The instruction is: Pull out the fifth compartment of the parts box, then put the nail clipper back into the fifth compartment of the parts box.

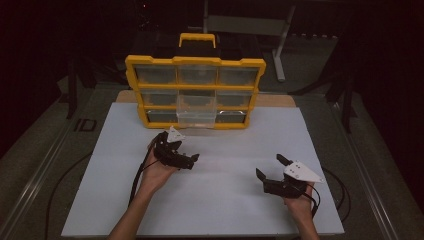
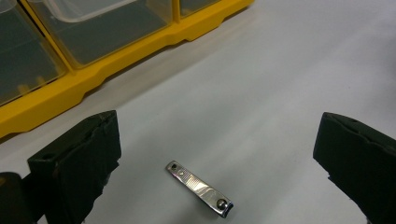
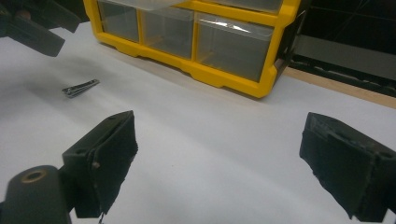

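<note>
Light: dim around me, dark beyond the table.
Surface: white board (image 1: 210, 200) on my grey table (image 1: 45, 155).
Behind: grey metal stand (image 1: 280, 45), its legs on the floor.

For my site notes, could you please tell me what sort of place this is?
Probably a lab or workshop test bench: a white board as work surface, a yellow drawer organizer, and metal frames in the dark behind.

Open tongs (image 3: 219, 163) face nail clipper (image 3: 81, 87) and yellow organizer (image 3: 196, 32)
</note>
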